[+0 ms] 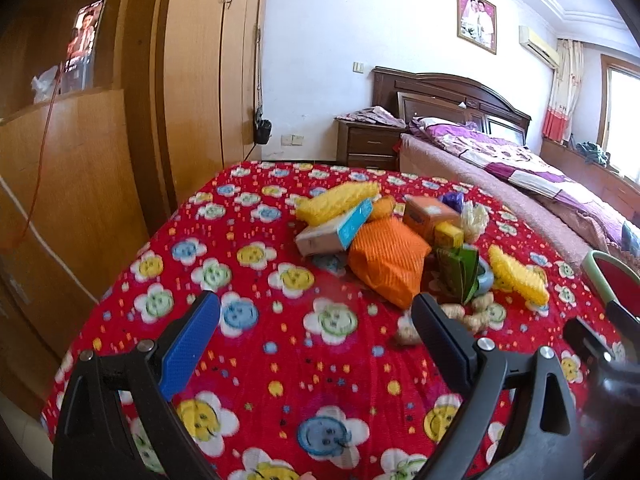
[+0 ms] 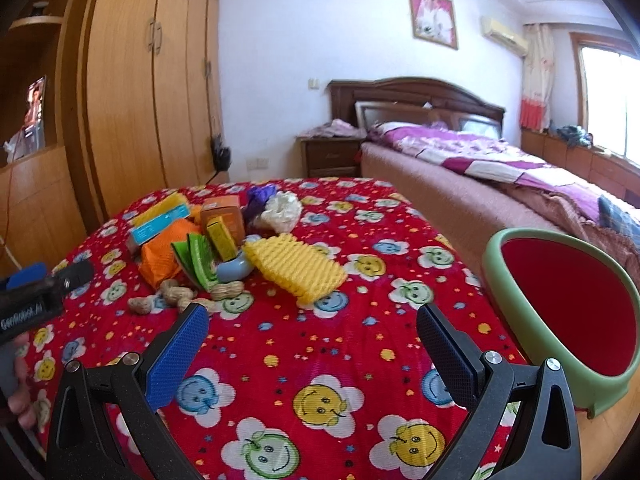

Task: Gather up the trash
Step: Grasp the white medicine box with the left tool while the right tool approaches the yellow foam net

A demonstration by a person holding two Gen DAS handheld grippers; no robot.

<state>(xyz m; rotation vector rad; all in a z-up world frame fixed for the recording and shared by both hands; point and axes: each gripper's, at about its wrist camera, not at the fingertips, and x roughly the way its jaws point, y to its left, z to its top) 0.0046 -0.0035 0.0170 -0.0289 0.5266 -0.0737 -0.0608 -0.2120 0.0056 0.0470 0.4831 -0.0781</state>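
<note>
Left wrist view: left tongs (image 1: 316,312) spread and empty above the red flowered worktop (image 1: 256,360), the trash pile (image 1: 384,240) ahead, untouched; judged the opening approach. Right wrist view: right tongs (image 2: 312,324) spread, empty; green bin (image 2: 560,312) at the right edge, so next likely pinching the near yellow foam net (image 2: 294,270).

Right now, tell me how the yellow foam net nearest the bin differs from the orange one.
The yellow net lies alone on the cloth, at the pile's bin side; the orange net sits in the pile under a box. The yellow looks flat and empty, the orange bulkier. Both are ribbed foam mesh.
</note>
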